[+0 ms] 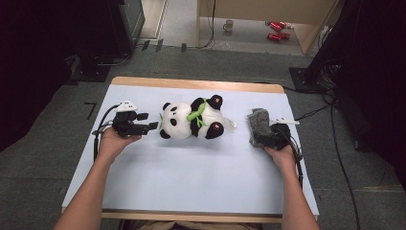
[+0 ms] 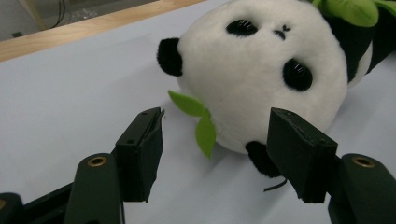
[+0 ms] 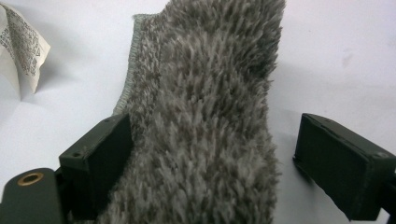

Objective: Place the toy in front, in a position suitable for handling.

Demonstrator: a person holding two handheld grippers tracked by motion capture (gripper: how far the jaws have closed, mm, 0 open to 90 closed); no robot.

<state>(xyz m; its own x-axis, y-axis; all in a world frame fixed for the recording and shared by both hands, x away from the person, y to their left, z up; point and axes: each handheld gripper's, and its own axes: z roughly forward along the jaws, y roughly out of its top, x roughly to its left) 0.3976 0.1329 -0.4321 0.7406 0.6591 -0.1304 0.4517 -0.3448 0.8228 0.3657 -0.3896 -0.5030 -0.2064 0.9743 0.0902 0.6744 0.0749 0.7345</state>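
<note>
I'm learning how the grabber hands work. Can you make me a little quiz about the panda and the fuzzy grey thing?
1. True or false: the left gripper is squeezing the panda toy.
2. Which thing sits between the jaws of the right gripper? A) the panda toy B) the grey fuzzy cloth C) a cup
3. What colour is the leaf near the panda's face?

Key
1. False: its jaws stand open, just short of the panda's head.
2. B: the cloth lies between the jaws, which stand apart, not clamped.
3. Green.
</note>
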